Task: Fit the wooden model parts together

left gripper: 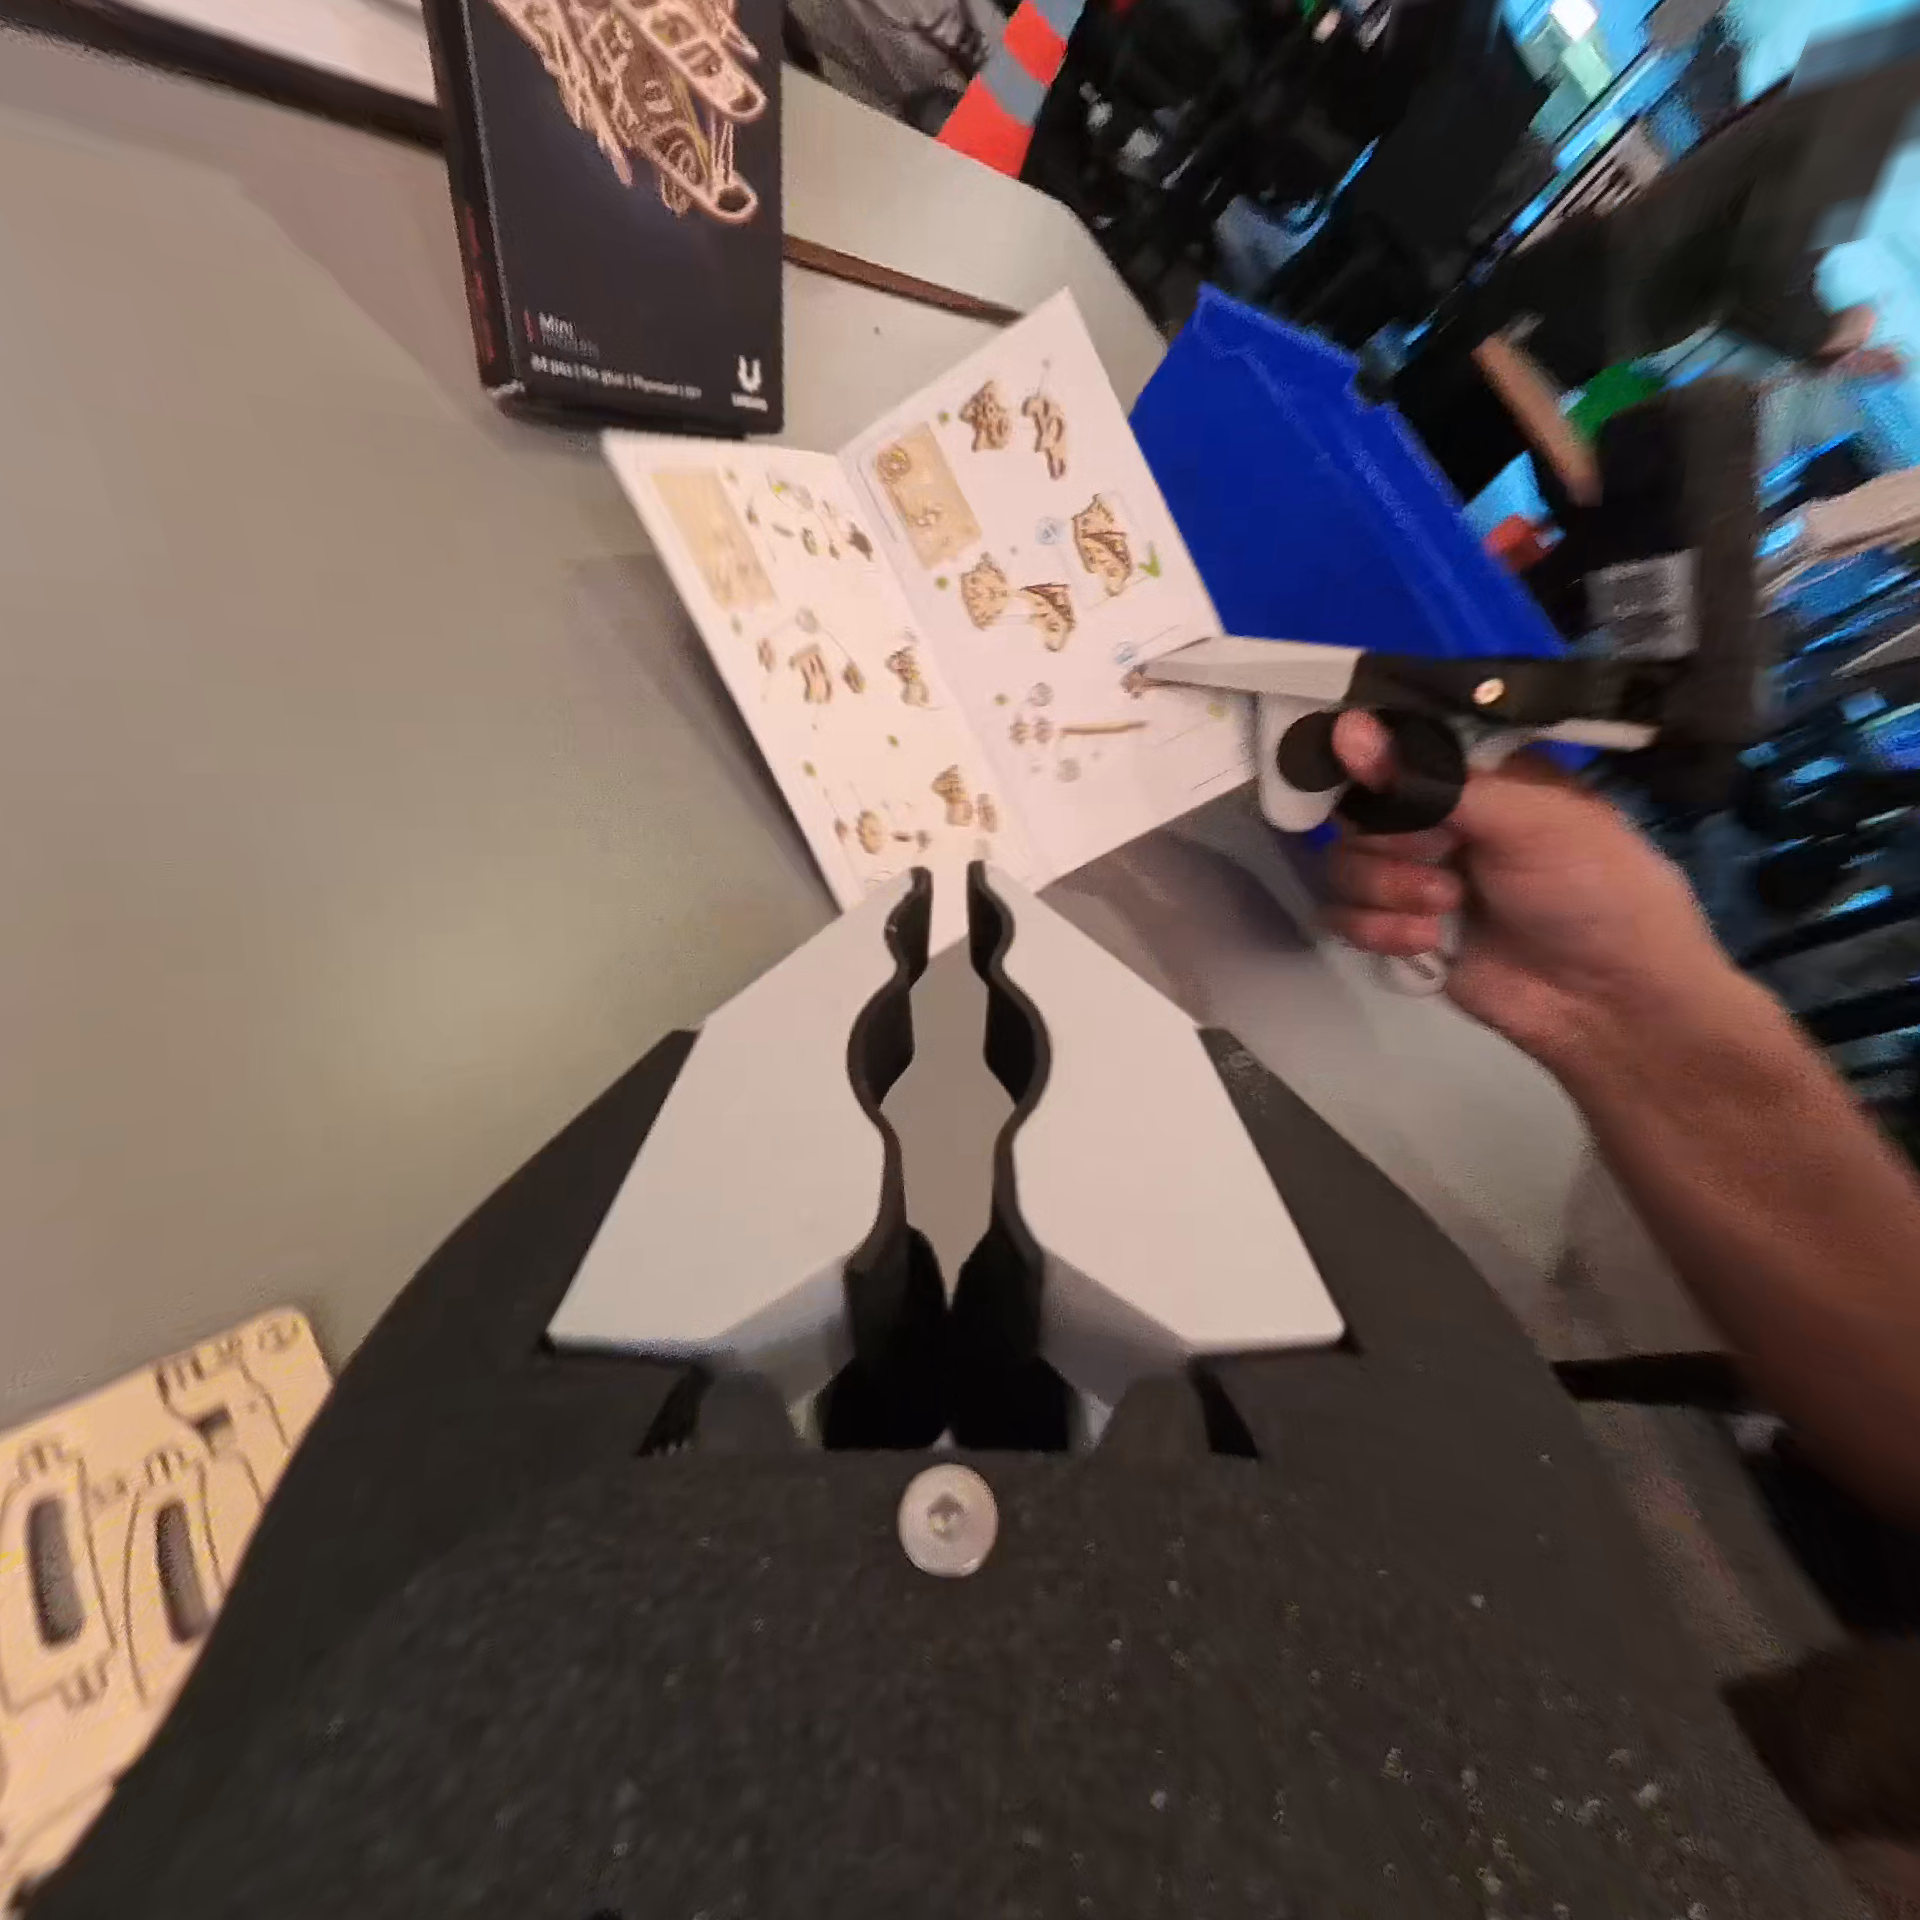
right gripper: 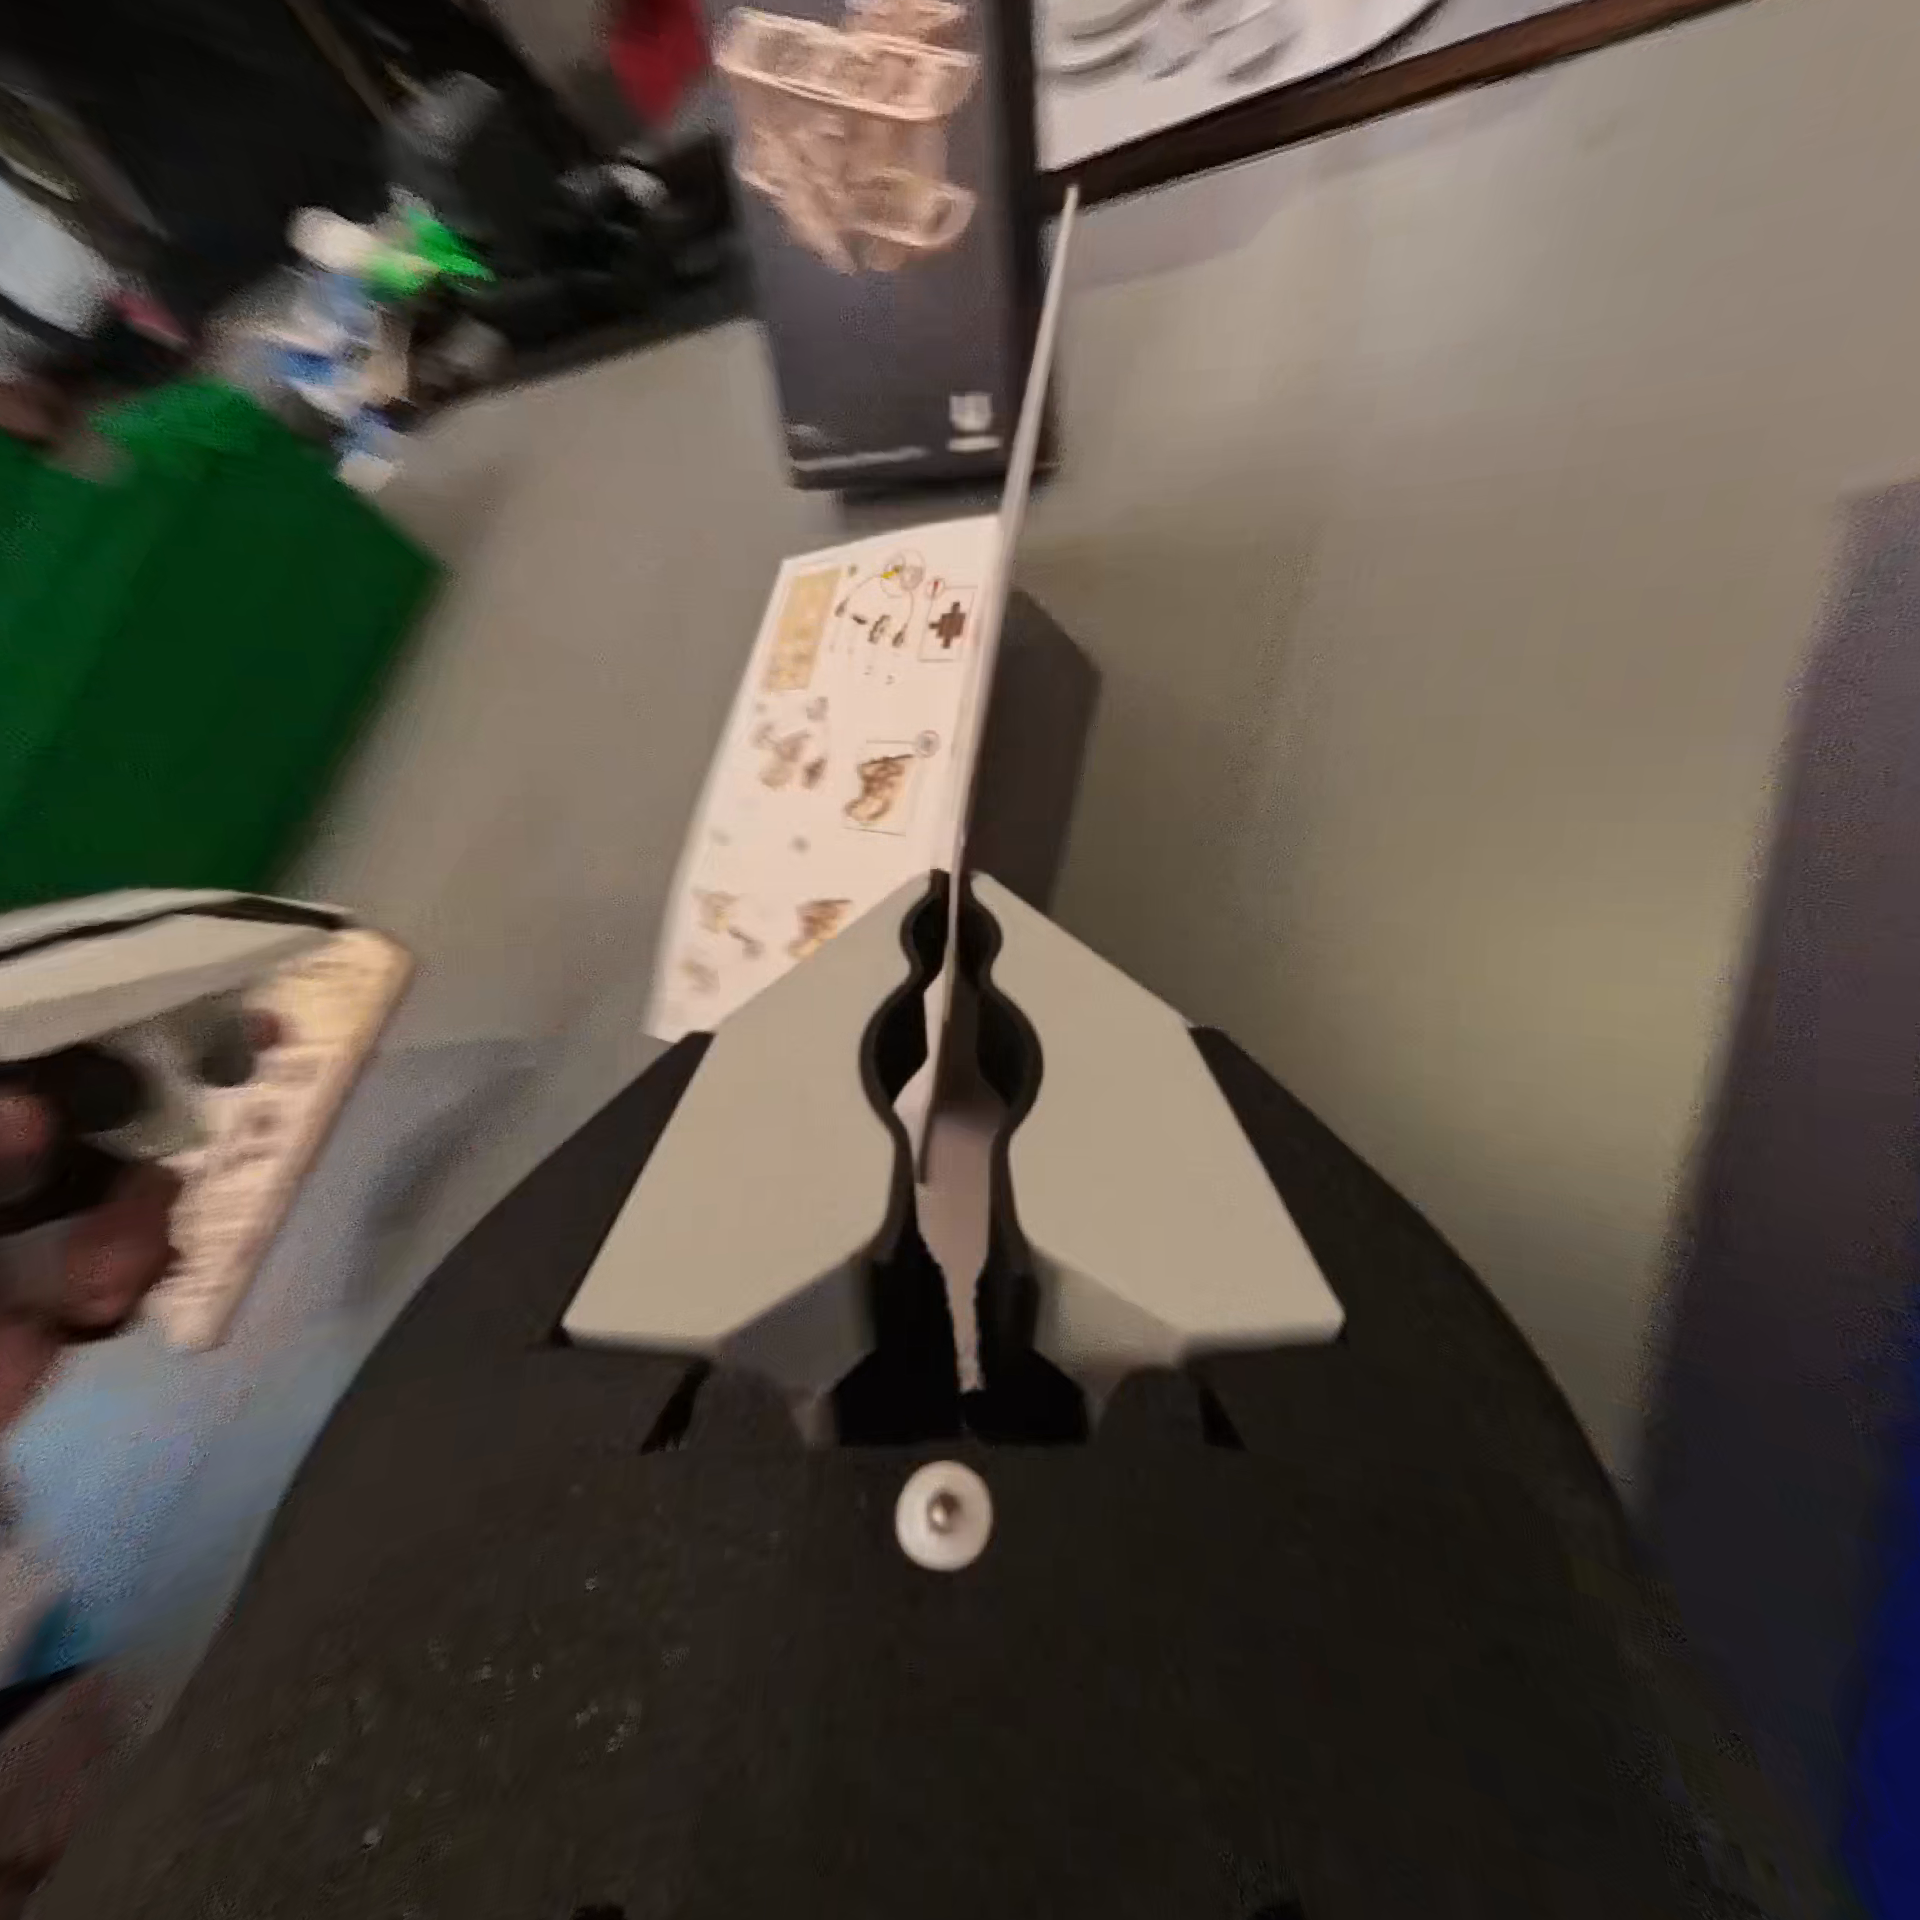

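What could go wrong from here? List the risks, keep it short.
1. The right gripper is shut on one thin page of the instruction booklet; a hard pull may tear or crease it.
2. The box stands upright just behind the booklet; dragging the booklet could tip it.
3. Both views are motion-blurred; such fast moves may let the page slip.

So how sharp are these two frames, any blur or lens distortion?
Left wrist view: booklet and box fairly sharp, the hand and background smeared, fisheye bending at the edges. Right wrist view: motion blur almost throughout, worst at the left edge; only the fingers pinching a page stay readable.
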A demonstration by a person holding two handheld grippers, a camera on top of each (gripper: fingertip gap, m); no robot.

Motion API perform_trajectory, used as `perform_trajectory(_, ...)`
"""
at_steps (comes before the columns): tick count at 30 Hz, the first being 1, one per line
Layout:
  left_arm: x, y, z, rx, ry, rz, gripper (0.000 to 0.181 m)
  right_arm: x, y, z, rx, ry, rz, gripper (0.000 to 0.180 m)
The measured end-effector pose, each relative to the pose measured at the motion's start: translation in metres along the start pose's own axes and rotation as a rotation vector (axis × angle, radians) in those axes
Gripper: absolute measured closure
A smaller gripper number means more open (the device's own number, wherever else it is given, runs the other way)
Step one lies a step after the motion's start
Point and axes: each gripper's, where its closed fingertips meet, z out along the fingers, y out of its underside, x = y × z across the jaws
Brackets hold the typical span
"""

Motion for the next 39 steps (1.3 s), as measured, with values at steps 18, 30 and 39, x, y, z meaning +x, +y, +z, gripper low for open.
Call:
perform_trajectory(18, 0.005, 0.034, 0.139, -0.352, -0.114, 0.341, 0.181, 0.018, -0.029, -0.046, 0.135, 0.388, -0.465, 0.160)
perform_trajectory(30, 0.006, 0.035, 0.137, -0.334, -0.041, 0.292, 0.181, 0.000, 0.026, 0.059, -0.145, 0.061, -0.524, 0.173)
perform_trajectory(39, 0.006, 0.035, 0.136, -0.337, 0.022, 0.267, 0.181, -0.004, 0.028, 0.058, -0.145, 0.027, -0.535, 0.165)
